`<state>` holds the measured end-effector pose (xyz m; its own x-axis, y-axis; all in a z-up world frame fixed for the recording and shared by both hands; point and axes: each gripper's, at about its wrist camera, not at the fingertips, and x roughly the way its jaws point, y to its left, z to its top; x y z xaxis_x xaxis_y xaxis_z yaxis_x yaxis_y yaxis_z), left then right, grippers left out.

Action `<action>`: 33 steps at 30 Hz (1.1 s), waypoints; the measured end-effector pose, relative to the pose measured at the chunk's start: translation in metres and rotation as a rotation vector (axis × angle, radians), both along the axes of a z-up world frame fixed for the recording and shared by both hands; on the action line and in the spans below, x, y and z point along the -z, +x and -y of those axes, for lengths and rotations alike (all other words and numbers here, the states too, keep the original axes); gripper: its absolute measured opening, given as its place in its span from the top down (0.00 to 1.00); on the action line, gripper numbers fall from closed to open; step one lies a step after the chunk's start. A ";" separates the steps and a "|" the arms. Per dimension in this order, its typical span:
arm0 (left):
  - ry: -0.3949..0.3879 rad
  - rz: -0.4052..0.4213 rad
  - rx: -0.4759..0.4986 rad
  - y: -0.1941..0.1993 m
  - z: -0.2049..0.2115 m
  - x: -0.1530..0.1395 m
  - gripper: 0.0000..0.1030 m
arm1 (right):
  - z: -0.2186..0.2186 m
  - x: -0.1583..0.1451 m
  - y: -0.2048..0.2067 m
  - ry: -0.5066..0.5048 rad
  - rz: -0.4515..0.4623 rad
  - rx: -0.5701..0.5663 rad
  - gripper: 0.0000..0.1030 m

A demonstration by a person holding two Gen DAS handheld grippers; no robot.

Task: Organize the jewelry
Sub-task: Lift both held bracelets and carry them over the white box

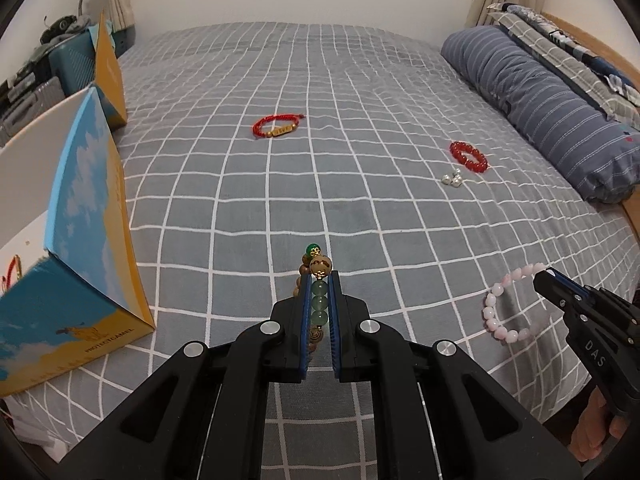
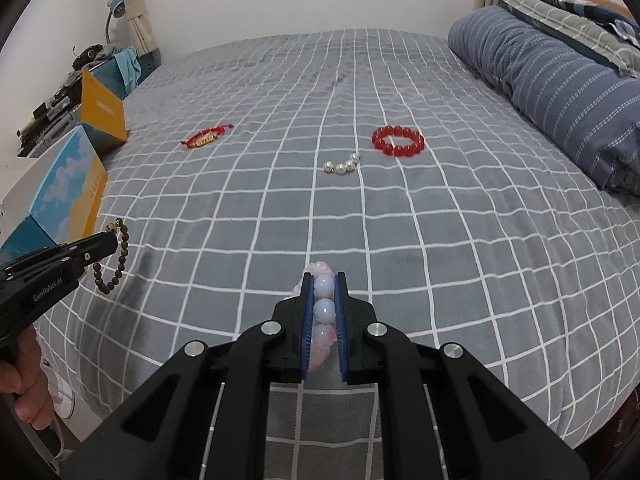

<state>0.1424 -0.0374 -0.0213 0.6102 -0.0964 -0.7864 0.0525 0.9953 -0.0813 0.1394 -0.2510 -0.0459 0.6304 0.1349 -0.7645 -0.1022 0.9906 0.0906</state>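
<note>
Jewelry is scattered all over the bed (image 1: pixel 360 80), which has that grey sheet with the white grid. Along the right side we've got a blue striped pillow (image 1: pixel 532 100), and at the left edge sits an open box (image 1: pixel 80 264) printed with sky and clouds, its orange lid (image 1: pixel 108 76) standing up behind it.

Our left gripper (image 1: pixel 320 280) is clamped on a wooden bead bracelet (image 2: pixel 114 258), pinching the stretch with the green jade beads, so the rest of the loop dangles just beside the box. Our right gripper (image 2: pixel 325 282) is squeezed onto a pink bead bracelet (image 1: pixel 504 308), three beads sitting between the blue pads, the loop hanging over the sheet near the front edge of the bed.

Still lying on the sheet: a red bead bracelet (image 2: pixel 397 141) near the pillow, a red cord bracelet (image 1: pixel 277 127) with a gold bar further left, and a little string of pearls (image 2: pixel 342 165) just beside the red beads.
</note>
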 end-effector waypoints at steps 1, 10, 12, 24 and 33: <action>-0.004 0.000 0.003 0.000 0.000 -0.002 0.93 | -0.001 -0.002 0.000 -0.001 0.004 -0.002 0.91; -0.005 0.034 0.014 0.005 -0.001 -0.028 0.93 | -0.003 -0.021 0.007 0.002 0.035 -0.008 0.91; -0.008 0.037 0.019 0.006 -0.002 -0.034 0.93 | -0.004 -0.026 0.010 0.005 0.042 -0.008 0.91; -0.013 0.077 0.023 0.016 -0.011 -0.071 0.93 | -0.017 -0.059 0.031 0.007 0.083 -0.027 0.91; -0.001 0.101 -0.012 0.025 -0.033 -0.094 0.93 | -0.043 -0.083 0.053 0.019 0.104 -0.077 0.91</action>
